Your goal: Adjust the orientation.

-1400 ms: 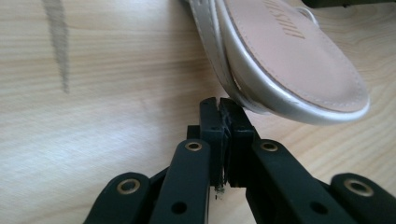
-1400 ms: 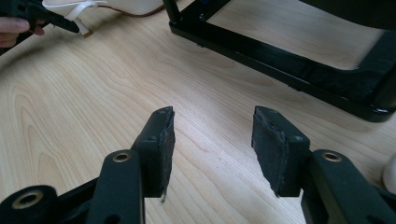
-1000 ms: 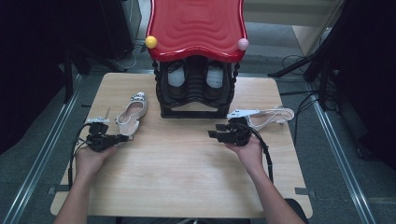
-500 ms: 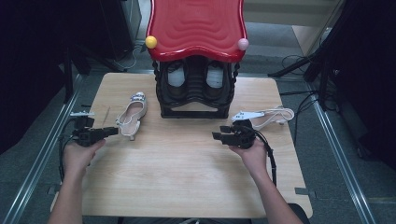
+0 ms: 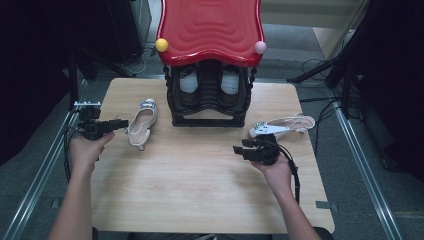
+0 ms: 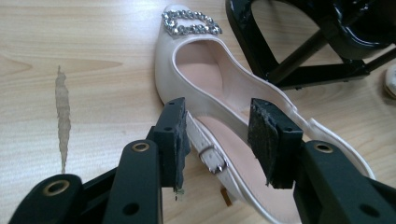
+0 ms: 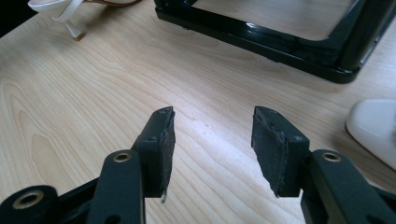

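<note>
Left gripper [image 6: 217, 140] has just been opening; its jaws stand apart, gripping nothing, above the heel strap of the cream shoe [image 6: 205, 79], which runs lengthwise away from it, buckled toe farthest, on the tabletop [image 6: 84, 70].

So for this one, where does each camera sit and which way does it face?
High view: above the person's side, facing forward and down on the table; both forearms, left gripper, right gripper.
Left gripper view: along its open jaws at the left shoe.
Right gripper view: along open jaws at tabletop.
Shared: black rack.
</note>
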Available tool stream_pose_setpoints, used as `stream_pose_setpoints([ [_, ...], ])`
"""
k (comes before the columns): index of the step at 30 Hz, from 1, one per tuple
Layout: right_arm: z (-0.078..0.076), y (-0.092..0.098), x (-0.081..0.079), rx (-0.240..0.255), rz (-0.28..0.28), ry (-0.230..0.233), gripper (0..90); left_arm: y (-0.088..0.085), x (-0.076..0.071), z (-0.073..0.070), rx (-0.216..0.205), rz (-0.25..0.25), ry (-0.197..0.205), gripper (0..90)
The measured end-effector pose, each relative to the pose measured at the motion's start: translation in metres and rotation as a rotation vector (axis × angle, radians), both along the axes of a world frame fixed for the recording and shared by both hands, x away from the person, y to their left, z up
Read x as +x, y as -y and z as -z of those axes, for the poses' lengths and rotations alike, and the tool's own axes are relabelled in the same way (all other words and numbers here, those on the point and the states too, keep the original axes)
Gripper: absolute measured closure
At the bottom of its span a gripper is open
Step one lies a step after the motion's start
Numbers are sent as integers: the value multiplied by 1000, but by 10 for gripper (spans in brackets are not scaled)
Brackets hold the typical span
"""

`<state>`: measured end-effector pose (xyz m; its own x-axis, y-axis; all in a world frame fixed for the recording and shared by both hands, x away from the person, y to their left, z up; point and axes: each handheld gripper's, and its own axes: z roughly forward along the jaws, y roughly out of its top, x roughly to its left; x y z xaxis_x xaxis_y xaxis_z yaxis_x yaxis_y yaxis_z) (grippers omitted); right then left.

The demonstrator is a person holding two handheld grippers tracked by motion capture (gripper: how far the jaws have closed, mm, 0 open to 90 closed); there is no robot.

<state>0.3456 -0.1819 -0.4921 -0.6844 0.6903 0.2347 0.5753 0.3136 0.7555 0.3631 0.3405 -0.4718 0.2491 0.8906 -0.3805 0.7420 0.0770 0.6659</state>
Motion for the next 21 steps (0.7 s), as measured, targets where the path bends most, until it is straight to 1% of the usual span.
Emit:
stream_pose_setpoints([
  [2, 0, 2, -2, -3, 9, -7, 506, 2, 5, -1, 5, -1, 3, 565],
  [5, 1, 6, -5, -5, 19, -4, 506, 4, 10, -2, -9, -7, 13, 554],
  [9, 2, 11, -9, -5, 37, -3, 506, 10, 18, -1, 12, -6, 10, 552],
  [13, 2, 16, -14, -6, 54, -3, 506, 15, 28, 9, 33, -9, -19, 557],
  [16, 2, 18, -16, -6, 61, -1, 506, 16, 35, 19, 38, -16, -54, 563],
  [17, 2, 19, -16, -11, 61, -2, 505, 17, 37, 23, 31, -25, -58, 566],
  [18, 2, 20, -17, -13, 65, -6, 506, 16, 39, 25, 27, -23, -72, 575],
  [21, 3, 21, -18, -14, 71, -6, 505, 17, 43, 31, 16, -24, -83, 596],
])
